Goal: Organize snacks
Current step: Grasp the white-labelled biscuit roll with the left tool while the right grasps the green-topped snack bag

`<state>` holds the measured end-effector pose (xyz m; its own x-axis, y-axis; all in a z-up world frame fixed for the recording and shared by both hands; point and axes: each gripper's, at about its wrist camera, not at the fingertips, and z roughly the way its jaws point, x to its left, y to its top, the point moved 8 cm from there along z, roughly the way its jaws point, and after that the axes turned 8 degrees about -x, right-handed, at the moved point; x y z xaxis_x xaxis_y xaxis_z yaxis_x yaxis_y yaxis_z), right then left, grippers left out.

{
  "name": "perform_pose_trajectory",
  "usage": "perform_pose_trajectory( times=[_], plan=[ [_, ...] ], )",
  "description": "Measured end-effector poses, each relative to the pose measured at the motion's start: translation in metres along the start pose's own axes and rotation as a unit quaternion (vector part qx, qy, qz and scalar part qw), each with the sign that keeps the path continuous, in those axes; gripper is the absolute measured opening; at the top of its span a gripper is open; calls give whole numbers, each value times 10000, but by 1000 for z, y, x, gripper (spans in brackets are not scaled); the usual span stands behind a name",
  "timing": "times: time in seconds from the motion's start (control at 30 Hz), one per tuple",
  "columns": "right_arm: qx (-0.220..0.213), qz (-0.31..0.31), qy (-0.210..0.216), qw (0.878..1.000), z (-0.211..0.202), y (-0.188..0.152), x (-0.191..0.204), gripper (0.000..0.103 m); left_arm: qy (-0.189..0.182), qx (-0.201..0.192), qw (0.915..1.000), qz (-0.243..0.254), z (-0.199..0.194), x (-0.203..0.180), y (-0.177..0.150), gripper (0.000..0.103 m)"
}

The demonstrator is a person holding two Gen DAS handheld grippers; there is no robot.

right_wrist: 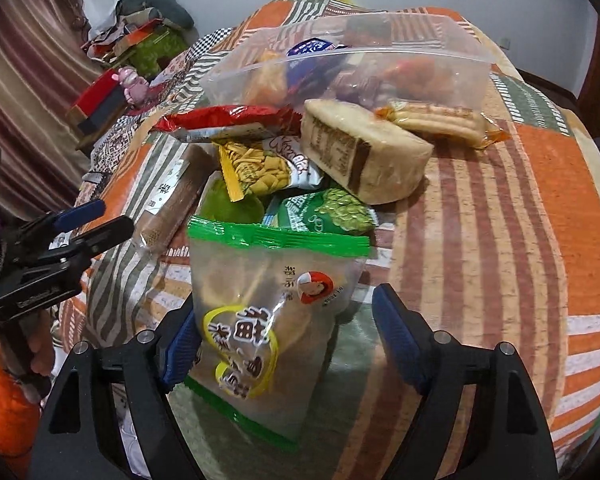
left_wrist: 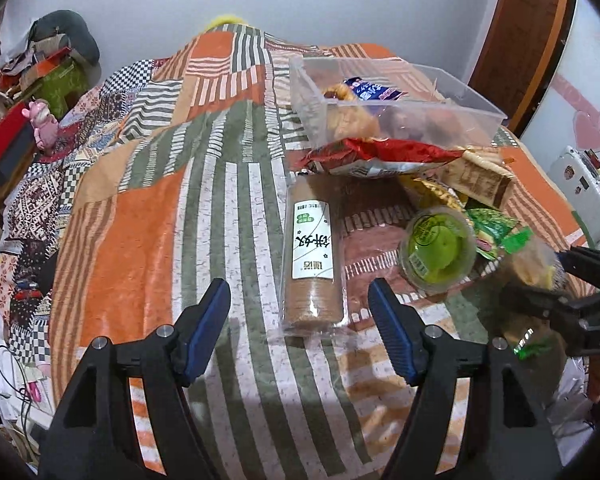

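Two grippers, both jaws open, nothing gripped. Left gripper (left_wrist: 299, 330): one biscuit roll (left_wrist: 313, 256) on bed (left_wrist: 140, 248), between jaw tips toward 12 o'clock, long axis 12–6, along jaw line. Right gripper (right_wrist: 286, 334): one green-edged bag (right_wrist: 276, 304) between jaws, against left pad only. One clear bin (right_wrist: 340, 60) at 12 o'clock, part-filled. Loose packets near bin: about eight.

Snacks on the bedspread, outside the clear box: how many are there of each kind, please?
Bags: 4 (red bag, yellow chip bag, green pea bag, green-edged clear bag)
Biscuit packs: 2 (brown biscuit roll, orange-wrapped biscuits)
Wrapped cake block: 1
Green jelly cup: 1
Total: 8
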<state>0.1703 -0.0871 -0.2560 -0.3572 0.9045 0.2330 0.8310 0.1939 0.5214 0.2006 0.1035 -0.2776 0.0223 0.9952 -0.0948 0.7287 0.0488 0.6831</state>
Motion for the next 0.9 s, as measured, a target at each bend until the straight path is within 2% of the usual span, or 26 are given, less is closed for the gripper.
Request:
perform_pose_trajectory(
  times=[0.07,0.1,0.13,0.23,0.43,0.53,0.57,0.6,0.77,0.9],
  plan=[
    [12,13,53,10000,0,-1,4,72,-12,45,10000,22,10,-1,1,71],
    [11,5,105,9999,0,-1,5,62,-7,49,10000,37,13,-1,2,71],
    [27,-8,138,9999,-1,-1,7,58,-4,47,10000,50,17,-1,3,71],
    [9,-49,133,9999,-4,1,6,50,-13,47,10000,73,32,-4,8,71],
    [-169,-14,-34,9999,-17,7,-11,48,71,102,9997,203,60,-6,11,69],
    [-348,72,-183,9992,-26,16,-22,47,-56,161,9998,83,71,-5,9,52],
    [-406,96,-217,9989,-29,19,-24,47,-112,132,9998,45,71,-5,9,42],
    [-468,117,-260,9985,-32,22,-29,47,-133,135,9998,56,71,-6,10,39],
    [-682,129,-477,9964,-42,30,-42,47,-74,183,9998,14,66,-4,8,39],
    [-829,120,-493,9953,-50,38,-44,47,84,105,9999,-95,49,5,10,39]
  ],
)
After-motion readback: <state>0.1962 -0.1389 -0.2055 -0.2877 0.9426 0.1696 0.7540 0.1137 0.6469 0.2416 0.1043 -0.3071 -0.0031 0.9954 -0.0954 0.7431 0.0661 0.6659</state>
